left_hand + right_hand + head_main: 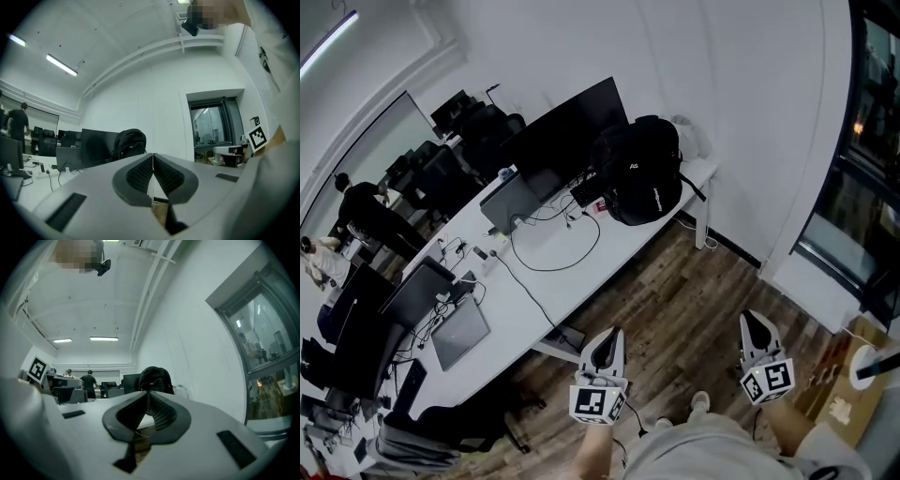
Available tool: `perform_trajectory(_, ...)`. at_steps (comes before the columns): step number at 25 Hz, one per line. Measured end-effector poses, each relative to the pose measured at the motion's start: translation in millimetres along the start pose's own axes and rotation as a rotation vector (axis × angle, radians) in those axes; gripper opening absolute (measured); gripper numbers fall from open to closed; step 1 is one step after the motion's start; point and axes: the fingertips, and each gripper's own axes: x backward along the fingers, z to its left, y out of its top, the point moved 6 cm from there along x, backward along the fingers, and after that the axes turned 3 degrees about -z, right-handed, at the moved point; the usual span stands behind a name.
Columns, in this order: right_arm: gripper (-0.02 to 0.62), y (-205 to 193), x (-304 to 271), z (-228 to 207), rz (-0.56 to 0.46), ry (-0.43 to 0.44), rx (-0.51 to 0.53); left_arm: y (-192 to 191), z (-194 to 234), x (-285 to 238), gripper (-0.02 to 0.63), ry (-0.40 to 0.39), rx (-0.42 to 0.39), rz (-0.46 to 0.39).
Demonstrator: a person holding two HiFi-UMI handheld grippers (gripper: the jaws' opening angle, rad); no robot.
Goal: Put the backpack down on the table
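Note:
A black backpack (642,169) stands upright on the far right end of the long white table (534,281), leaning by a dark monitor (567,131). Both grippers hang over the wooden floor, well short of the table and apart from the backpack. My left gripper (608,339) has its jaws pressed together with nothing between them. My right gripper (756,324) is also shut and empty. In the left gripper view the backpack (129,143) shows far off above the closed left gripper (153,157). The right gripper view shows the backpack (155,378) straight beyond the closed right gripper (148,393).
Cables, a laptop (459,333) and more screens cover the table's middle and left. A person in black (367,211) stands at far left. A window (862,150) runs along the right wall; a cardboard box (848,398) sits at lower right. Wooden floor (675,300) lies between me and the table.

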Motion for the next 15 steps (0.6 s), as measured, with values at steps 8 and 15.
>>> perform_trajectory(8,0.029,17,30,58,-0.019,0.002,-0.034,8,16,46,0.009,-0.029,0.023,-0.005)
perform_trajectory(15,0.025,30,53,81,-0.030,-0.021,-0.023,-3,16,66,0.009,-0.049,0.069,0.003)
